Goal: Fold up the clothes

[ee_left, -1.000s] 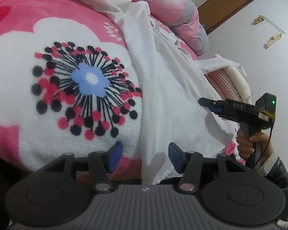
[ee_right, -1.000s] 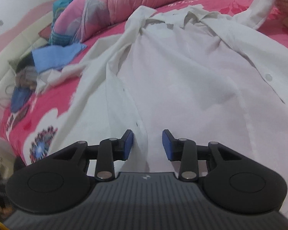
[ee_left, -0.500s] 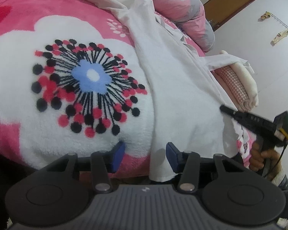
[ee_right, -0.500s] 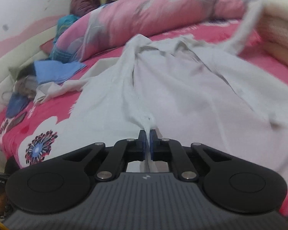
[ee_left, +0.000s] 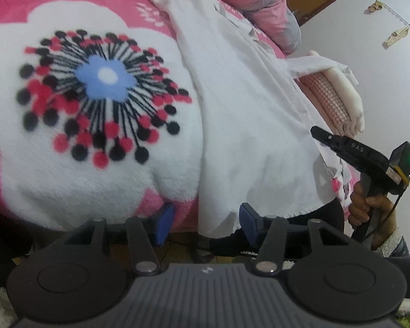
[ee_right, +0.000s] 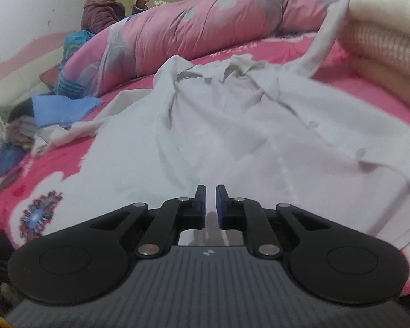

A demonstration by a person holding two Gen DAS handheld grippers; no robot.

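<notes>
A white button-up shirt (ee_left: 246,114) lies spread lengthwise on the pink bed, its hem hanging over the near edge. My left gripper (ee_left: 206,220) is open at that edge, with the hem's left corner hanging between its blue pads (ee_left: 165,220). In the right wrist view the shirt (ee_right: 232,125) stretches away, collar at the far end. My right gripper (ee_right: 208,201) is shut on a thin fold of the shirt's hem. From the left wrist view the right gripper (ee_left: 318,134) sits at the shirt's right hem corner, held by a hand (ee_left: 369,205).
The fleece blanket carries a big flower print (ee_left: 104,82). A rolled pink quilt (ee_right: 205,27) lies along the far side. Folded clothes (ee_right: 382,49) are stacked at the right. Blue cloth (ee_right: 60,106) lies at the left. A person (ee_right: 101,8) sits at the back.
My right gripper closed on the shirt's hem and dropped low over the bed. My left gripper, still open, slid down to the bed's edge at the hem.
</notes>
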